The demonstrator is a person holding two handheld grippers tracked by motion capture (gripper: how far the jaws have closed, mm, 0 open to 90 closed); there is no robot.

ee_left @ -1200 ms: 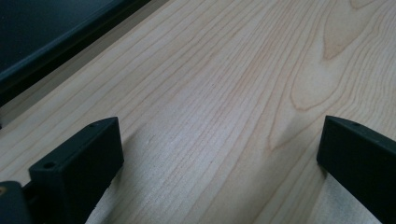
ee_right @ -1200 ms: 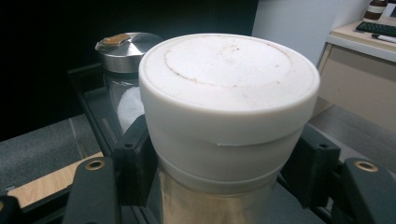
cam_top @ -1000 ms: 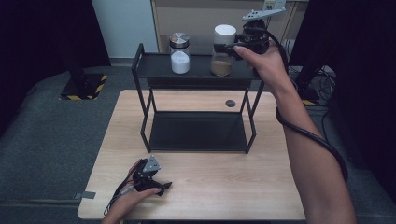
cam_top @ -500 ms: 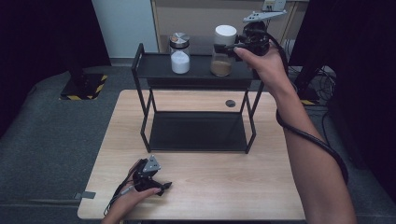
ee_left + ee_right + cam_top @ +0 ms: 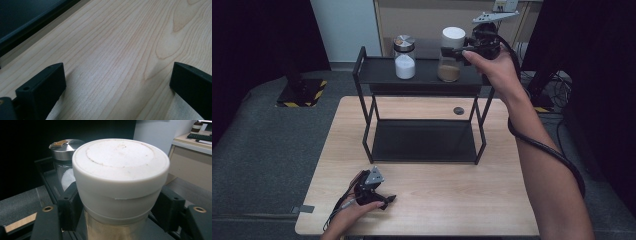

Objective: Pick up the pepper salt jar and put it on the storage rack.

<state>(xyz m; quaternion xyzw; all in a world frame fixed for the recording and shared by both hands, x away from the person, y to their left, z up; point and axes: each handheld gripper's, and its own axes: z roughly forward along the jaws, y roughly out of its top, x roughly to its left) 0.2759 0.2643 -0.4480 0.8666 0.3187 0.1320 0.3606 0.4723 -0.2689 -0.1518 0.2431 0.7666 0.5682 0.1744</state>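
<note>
Right gripper (image 5: 455,49) at the white-lidded jar (image 5: 451,55), far right on the rack's top shelf (image 5: 377,72). Its jaws have just been opening, now flanking the lid, apparently slack. Jar looks placed; release underway. Left gripper (image 5: 388,199) rests on the table (image 5: 452,200), near left, jaws apart, empty.

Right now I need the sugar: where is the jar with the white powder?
In the high view the steel-lidded jar stands on the rack's top shelf, left of the white-lidded jar.
</note>
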